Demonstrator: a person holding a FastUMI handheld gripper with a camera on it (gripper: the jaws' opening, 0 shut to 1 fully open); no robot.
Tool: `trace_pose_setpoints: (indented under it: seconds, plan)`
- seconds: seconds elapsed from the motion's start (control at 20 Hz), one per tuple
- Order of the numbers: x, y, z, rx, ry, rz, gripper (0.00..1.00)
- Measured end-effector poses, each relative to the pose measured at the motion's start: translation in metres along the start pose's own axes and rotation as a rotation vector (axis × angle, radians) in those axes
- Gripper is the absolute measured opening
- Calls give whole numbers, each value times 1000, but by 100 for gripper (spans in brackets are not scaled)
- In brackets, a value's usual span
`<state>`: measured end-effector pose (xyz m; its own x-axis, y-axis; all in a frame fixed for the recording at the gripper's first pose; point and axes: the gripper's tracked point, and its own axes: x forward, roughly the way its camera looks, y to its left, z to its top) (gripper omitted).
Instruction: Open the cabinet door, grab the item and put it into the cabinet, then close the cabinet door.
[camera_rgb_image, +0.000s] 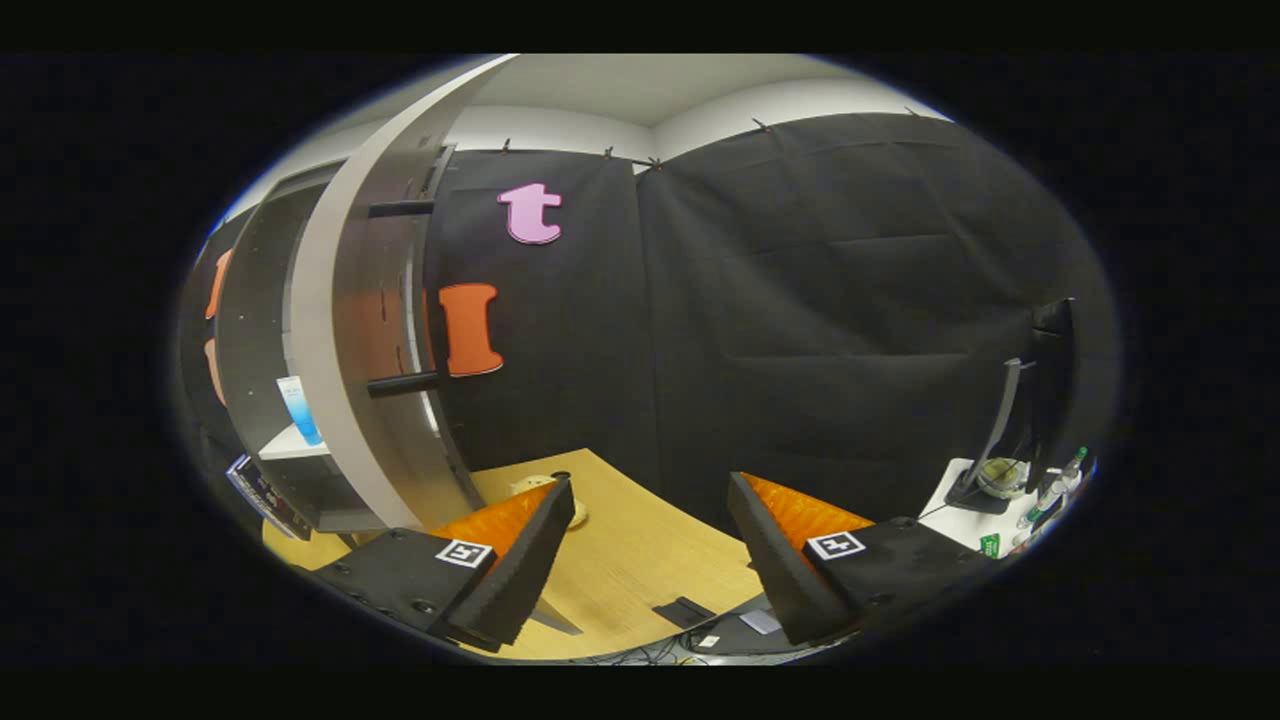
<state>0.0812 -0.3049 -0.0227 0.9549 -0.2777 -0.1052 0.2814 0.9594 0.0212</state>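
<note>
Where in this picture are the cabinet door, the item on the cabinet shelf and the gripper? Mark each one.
cabinet door (345, 330): gripper view, on its pale edge.
item (300, 408): gripper view, on its blue lower part.
gripper (650, 505): gripper view, midway between its open fingertips.

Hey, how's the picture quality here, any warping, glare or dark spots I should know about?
In the gripper view, fisheye warping bows the open grey metal cabinet door into a curve; the light wooden tabletop is evenly lit without glare; the cabinet interior with the blue-and-white box looks dim; the open gripper has its fingers sharp and holds nothing.
</note>
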Motion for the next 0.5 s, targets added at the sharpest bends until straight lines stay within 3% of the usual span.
trace_pose_setpoints:
  seconds: [0.5]
  plan:
    - [1,19,-2,-16,-18,60,95]
